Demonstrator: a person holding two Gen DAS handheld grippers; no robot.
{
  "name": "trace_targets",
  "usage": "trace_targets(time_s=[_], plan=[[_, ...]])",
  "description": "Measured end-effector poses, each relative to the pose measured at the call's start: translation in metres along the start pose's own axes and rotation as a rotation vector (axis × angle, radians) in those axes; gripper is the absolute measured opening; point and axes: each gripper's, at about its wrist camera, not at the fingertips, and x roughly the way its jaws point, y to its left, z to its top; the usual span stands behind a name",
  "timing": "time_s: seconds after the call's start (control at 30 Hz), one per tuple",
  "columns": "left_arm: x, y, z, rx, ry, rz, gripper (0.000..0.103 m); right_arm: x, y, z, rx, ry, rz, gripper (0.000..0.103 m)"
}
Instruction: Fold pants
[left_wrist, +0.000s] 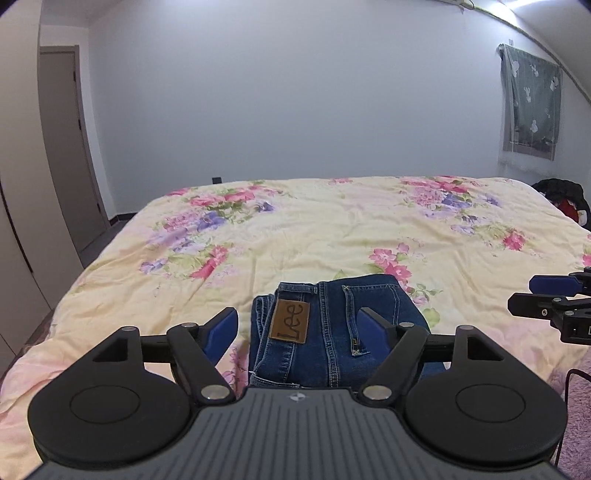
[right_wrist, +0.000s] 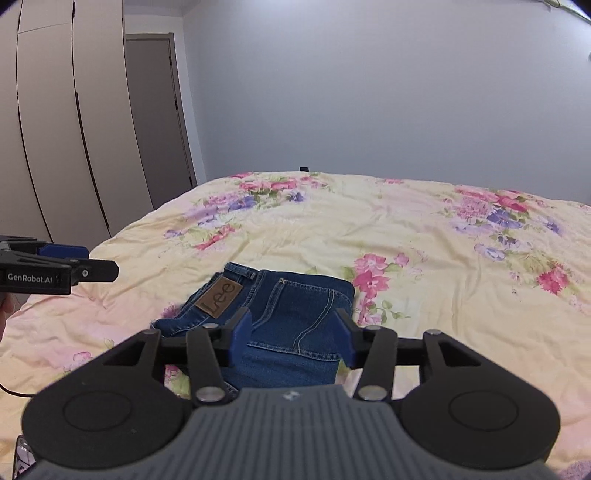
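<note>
Blue jeans (left_wrist: 325, 332) lie folded into a compact rectangle on the bed, with the brown Lee patch (left_wrist: 290, 320) facing up. My left gripper (left_wrist: 297, 319) hovers above them, jaws wide apart, with nothing between its blue pads (left_wrist: 221, 328). In the right wrist view the folded jeans (right_wrist: 295, 306) lie just ahead of my right gripper (right_wrist: 291, 326), which is open and holds nothing. Each gripper shows in the other's view: the right gripper (left_wrist: 528, 299) at the right edge, the left gripper (right_wrist: 90, 263) at the left edge. Both are clear of the denim.
A floral yellow bedspread (left_wrist: 332, 229) covers the wide bed. A grey door (left_wrist: 70, 147) and wardrobe doors (right_wrist: 48, 129) stand at the left. A curtained window (left_wrist: 530, 99) and a dark bundle (left_wrist: 561, 199) are at the far right. A purple rug (left_wrist: 580, 424) lies bottom right.
</note>
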Motion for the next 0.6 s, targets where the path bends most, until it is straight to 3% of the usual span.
trace_targets(time_s=[0.3,0.6], plan=[[-0.030,-0.020,-0.020,-0.062,-0.054,0.046,0.091,-0.025,0.020,-0.026,-0.028,-0.011,0.004,0.066],[-0.017,-0.032,-0.049,-0.111,0.066,0.054,0.091,-0.011,0.023,-0.056,0.004,0.075,-0.020,0.070]])
